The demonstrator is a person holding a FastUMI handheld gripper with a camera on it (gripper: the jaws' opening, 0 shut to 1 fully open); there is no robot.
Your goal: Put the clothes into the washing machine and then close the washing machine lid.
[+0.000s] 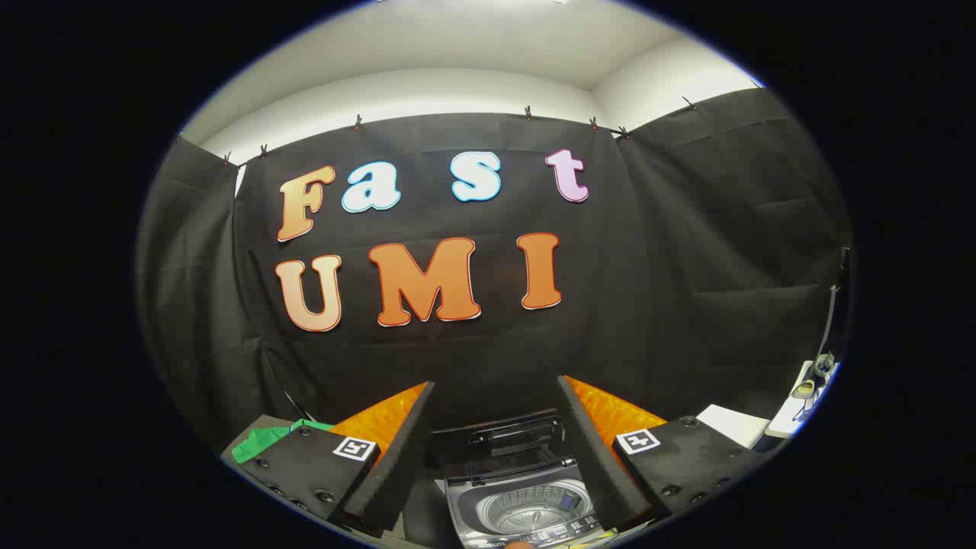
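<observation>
Hovering spread, the claw [496,450] frames the washing machine [526,507], green cloth [259,442] half-hidden.

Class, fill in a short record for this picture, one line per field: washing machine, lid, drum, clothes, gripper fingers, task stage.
washing machine: small top-loader, between the fingers and just ahead of them
lid: raised, standing behind the opening
drum: bare metal, no clothes seen inside
clothes: green cloth lying beyond the left finger, outside the machine
gripper: fingers spread apart, open, holding nothing
task stage: clothes not yet loaded; lid not yet closed
</observation>
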